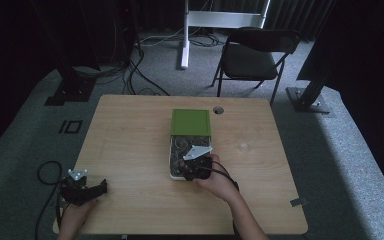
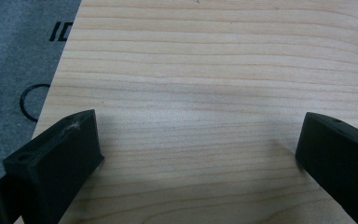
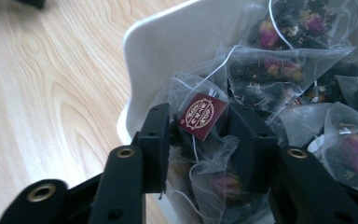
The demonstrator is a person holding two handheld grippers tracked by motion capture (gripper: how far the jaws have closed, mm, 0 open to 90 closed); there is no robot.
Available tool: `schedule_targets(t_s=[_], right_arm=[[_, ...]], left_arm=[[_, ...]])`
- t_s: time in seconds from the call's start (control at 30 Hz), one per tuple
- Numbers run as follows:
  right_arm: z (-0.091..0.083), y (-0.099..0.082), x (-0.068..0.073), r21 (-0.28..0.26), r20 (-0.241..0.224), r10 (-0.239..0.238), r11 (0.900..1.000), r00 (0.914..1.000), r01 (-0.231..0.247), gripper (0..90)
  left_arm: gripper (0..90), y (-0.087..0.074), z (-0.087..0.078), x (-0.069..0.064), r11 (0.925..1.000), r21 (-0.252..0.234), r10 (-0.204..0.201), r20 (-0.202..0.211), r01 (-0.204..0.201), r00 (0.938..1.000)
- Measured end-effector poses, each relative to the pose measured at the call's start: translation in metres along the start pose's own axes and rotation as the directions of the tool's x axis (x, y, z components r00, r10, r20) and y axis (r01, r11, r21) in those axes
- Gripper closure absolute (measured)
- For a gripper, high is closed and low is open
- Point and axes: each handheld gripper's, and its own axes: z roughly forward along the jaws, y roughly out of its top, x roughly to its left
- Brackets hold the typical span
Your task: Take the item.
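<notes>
Left gripper (image 1: 82, 190) at the near left corner of the wooden table (image 1: 130, 150), held low in the left hand (image 1: 75, 212), forearm entering from the bottom edge, black body lying roughly level and pointing right across the tabletop. Jaws spread wide in the left gripper view, bare wood grain between them, nothing held; grey floor and a loop of cable (image 2: 30, 100) past the table edge. Toward the centre, white box (image 1: 172, 160) with green lid (image 1: 190, 122) slid toward the far end, leaving the near part uncovered. Right gripper (image 1: 196, 167) tilted down into the uncovered near end of the box, grey three-cornered plate (image 1: 198, 151) uppermost, right hand (image 1: 217, 182) wrapped behind it, forearm angling in from the lower right. In the right gripper view, right gripper (image 3: 200, 130) partly closed around a mesh tea bag (image 3: 205, 154), dark red paper tag (image 3: 202, 114) lying between the tips; firm contact cannot be confirmed. More pyramid tea bags (image 3: 284, 74) of dark leaves and pink buds piled against the white box wall (image 3: 177, 46).
</notes>
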Motion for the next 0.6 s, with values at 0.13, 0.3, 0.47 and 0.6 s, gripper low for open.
schedule_targets(t_s=[0.13,0.3,0.47,0.6], right_arm=[[0.003,0.000,0.001,0.020,0.007,-0.011,0.9997,0.9999,0.010,62.8],[0.003,-0.001,-0.002,0.023,0.002,0.011,0.9997,0.9999,-0.011,72.9],[-0.003,0.001,-0.006,-0.003,-0.011,0.052,0.9987,0.9986,-0.052,81.2],[-0.007,0.003,-0.006,-0.043,-0.026,0.062,0.9971,0.9978,-0.063,81.4]], left_arm=[[0.3,0.000,0.000,0.000,1.0000,0.001,0.001,0.000,-0.001,1.0000],[0.3,0.000,0.000,0.000,1.0000,0.001,0.002,0.000,-0.002,1.0000],[0.3,0.000,0.000,0.000,1.0000,0.001,0.001,0.000,-0.001,1.0000],[0.3,0.000,0.000,0.000,1.0000,0.001,0.001,0.000,-0.001,1.0000]])
